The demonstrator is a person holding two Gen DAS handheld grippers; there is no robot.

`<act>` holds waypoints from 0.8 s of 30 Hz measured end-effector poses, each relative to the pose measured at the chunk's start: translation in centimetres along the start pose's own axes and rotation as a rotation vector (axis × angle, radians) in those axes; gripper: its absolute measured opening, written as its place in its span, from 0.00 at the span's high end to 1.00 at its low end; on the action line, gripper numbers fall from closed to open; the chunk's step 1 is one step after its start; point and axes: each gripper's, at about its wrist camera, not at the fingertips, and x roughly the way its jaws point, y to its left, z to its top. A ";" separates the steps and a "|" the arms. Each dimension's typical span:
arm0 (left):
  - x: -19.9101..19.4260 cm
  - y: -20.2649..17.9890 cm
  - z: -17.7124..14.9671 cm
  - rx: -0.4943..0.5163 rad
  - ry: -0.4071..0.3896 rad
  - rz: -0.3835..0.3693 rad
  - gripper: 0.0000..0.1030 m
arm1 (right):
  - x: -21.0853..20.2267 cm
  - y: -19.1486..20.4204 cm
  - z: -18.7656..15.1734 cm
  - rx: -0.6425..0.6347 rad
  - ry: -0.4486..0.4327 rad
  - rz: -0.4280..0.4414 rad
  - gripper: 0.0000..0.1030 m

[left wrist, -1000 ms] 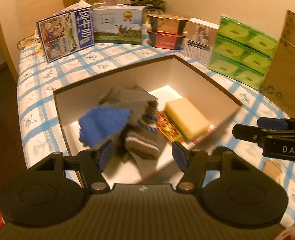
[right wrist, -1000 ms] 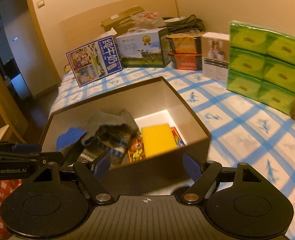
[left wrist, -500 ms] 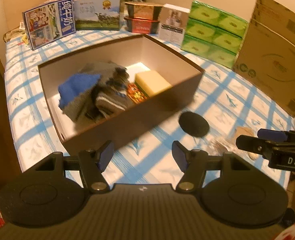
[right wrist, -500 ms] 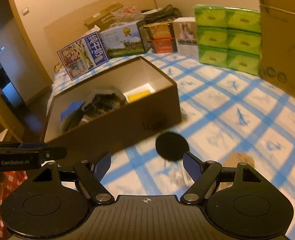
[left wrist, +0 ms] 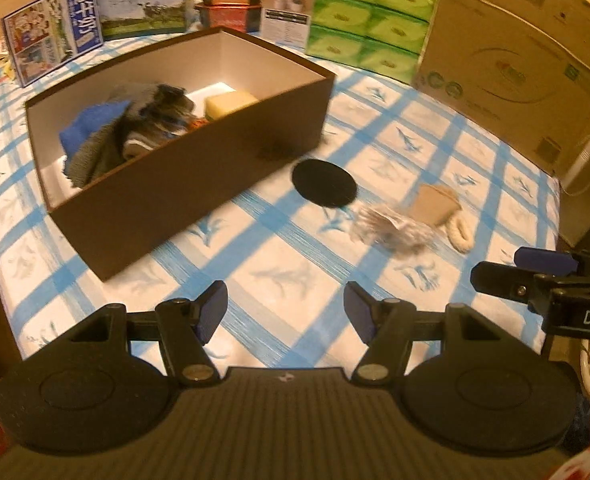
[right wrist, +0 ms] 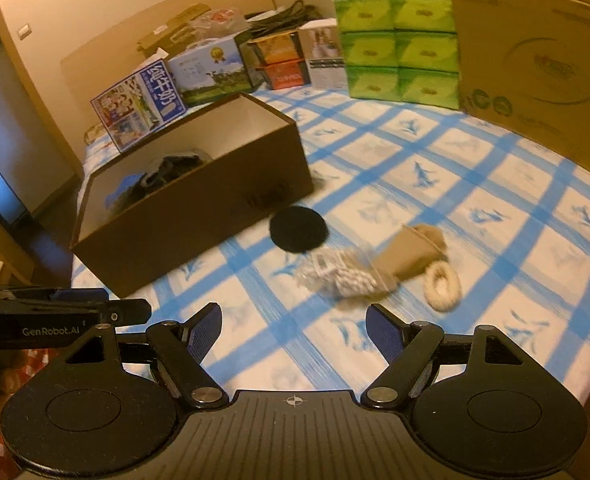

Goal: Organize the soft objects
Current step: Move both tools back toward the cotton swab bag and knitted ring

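Several soft things already lie inside the brown box [left wrist: 183, 176]; beside its near corner, four remain on the bed [left wrist: 415, 128]: black pad [left wrist: 323, 185], grey bundle [right wrist: 341, 274], tan pouch [right wrist: 409, 254], cream ring [right wrist: 442, 286]. Left gripper [left wrist: 285, 314] and right gripper [right wrist: 293, 330] hang wide, empty.

"GenRobot.AI" – left gripper [right wrist: 95, 312], "DA" – right gripper [left wrist: 535, 280]

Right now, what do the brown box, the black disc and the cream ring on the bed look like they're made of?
Brown box: likely stiff cardboard, matte dark outside, pale inside, thin straight walls.
Black disc: flat, lightless matte, perhaps felt or foam; too blurred to say.
Cream ring: fuzzy, rounded loop, probably plush or terry fabric, possibly a hair tie.
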 end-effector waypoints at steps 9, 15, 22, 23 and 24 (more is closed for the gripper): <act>1.6 -2.5 -0.6 0.043 0.038 -0.022 0.40 | -0.7 -2.1 -1.5 0.035 0.008 -0.051 0.23; 2.7 -4.2 -0.2 0.074 0.047 -0.036 0.40 | -0.5 -3.9 -1.7 0.068 0.011 -0.071 0.23; 4.5 -6.1 0.9 0.099 0.053 -0.070 0.40 | 0.3 -6.1 -1.5 0.099 0.005 -0.121 0.24; 4.9 -6.5 1.3 0.101 0.052 -0.078 0.40 | 0.5 -6.6 -1.4 0.101 0.002 -0.130 0.24; 5.2 -6.8 1.6 0.101 0.052 -0.084 0.40 | 0.7 -7.0 -1.4 0.103 -0.001 -0.139 0.24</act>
